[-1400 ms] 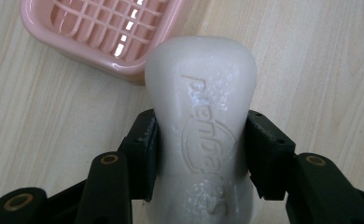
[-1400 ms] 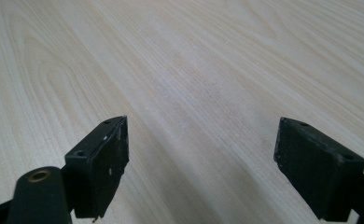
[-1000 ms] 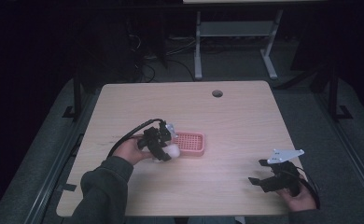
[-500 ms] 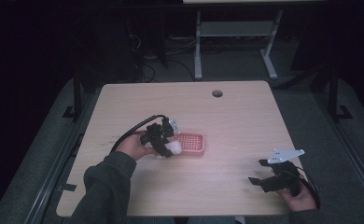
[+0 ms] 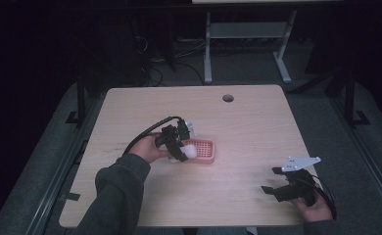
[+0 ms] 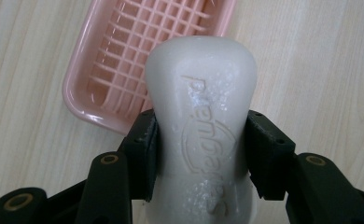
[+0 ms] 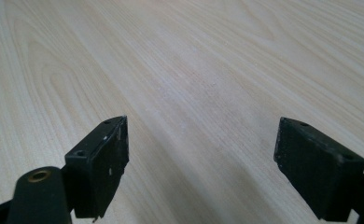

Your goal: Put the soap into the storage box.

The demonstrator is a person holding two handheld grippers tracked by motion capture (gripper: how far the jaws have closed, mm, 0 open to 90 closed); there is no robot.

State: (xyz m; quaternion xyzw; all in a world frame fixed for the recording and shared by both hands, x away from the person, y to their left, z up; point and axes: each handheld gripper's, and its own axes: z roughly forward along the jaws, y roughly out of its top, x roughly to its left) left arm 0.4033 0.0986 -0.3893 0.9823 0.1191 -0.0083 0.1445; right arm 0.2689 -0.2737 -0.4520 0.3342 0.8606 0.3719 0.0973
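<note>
Over pink tray (image 6: 106,79), left gripper (image 6: 201,149) clamps white soap bar (image 6: 203,107) (embossed); right gripper (image 7: 201,163) jaws apart

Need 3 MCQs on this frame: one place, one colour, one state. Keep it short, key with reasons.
1. Where is the soap dish on the table?
A. left of centre, beside the left gripper
B. at the far right corner
C. next to the round hole

2. What colour is the soap dish?
A. blue
B. pink
C. green

3. How do the right gripper's jaws stand?
A. shut on the soap
B. shut on nothing
C. open, nothing between them

Key:
1 A: in the high view the dish lies by the left gripper, left of the table's middle.
2 B: the slatted dish is pink in the left gripper view.
3 C: the right gripper has its jaws wide apart over bare wood; the white soap bar is clamped in the left gripper.
</note>
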